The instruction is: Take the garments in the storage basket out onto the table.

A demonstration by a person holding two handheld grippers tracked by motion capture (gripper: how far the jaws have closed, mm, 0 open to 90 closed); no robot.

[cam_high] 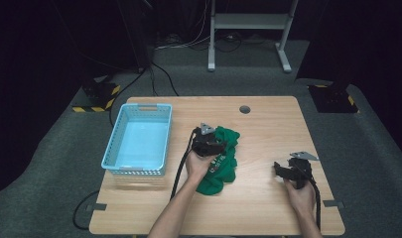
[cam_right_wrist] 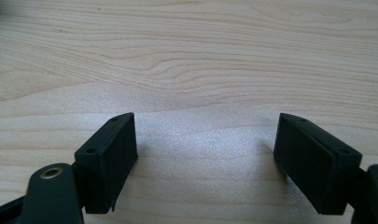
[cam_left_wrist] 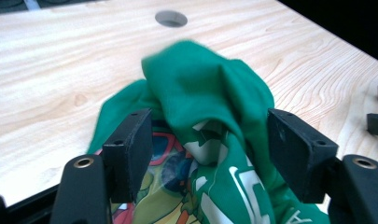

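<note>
Forearms come in at the near edge of the wooden table (cam_high: 268, 129), one on each side, and each hand carries a black gripper. Taking the green garment (cam_high: 223, 161) as the landmark and going from left to right: well to its left stands a light blue plastic basket (cam_high: 120, 130), its long side running away from the person, with its near end close to the table's left front part. Between basket and garment a black cable (cam_high: 181, 166) trails back along the left forearm. Next comes the left gripper (cam_high: 216, 147), lying right over the garment's left half with its grey three-cornered plate on top. In the left gripper view the left gripper (cam_left_wrist: 210, 154) has its jaws spread wide, with a raised fold of the green cloth bulging up between them; the cloth lies against the inner face of the left jaw, though whether it meets the other one I cannot tell. The garment (cam_left_wrist: 200, 93) is crumpled in a heap near the table's middle (a colourful cartoon print and white lettering show on it). Beyond the garment, toward the far edge, sits a round hole (cam_high: 244, 109) in the tabletop. Well to the right of the garment, the right gripper (cam_high: 283, 171) rests low over bare wood; in its own view the right gripper (cam_right_wrist: 205, 154) has its jaws wide apart with nothing between them but tabletop
</note>
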